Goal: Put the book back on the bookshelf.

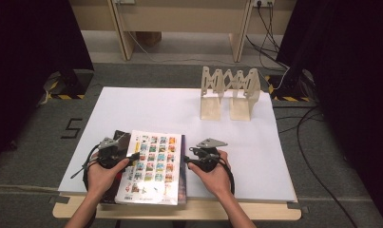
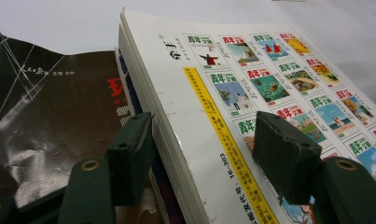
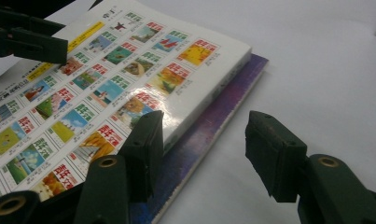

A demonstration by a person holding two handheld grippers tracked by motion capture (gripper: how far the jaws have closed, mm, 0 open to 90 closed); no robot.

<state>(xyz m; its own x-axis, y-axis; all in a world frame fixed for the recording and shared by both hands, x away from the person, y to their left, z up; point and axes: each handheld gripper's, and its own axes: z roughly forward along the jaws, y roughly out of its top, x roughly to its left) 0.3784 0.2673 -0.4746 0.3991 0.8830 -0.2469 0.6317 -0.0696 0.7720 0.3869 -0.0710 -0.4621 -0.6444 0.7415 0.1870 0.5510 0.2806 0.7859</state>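
A white magazine with a grid of small colour pictures lies on top of a stack at the table's front left. Under it are a purple book and a creased dark brown magazine. My left gripper is open and straddles the white magazine's spine edge: one jaw sits beside the spine, the other above the cover. My right gripper is open at the stack's right edge, one jaw over the white magazine's corner and the other over bare table. Both grippers, left and right, flank the stack.
A folding wooden rack stands at the back right of the white table top. The stack overhangs the table's front edge slightly. Cables trail over the floor to the right of the table.
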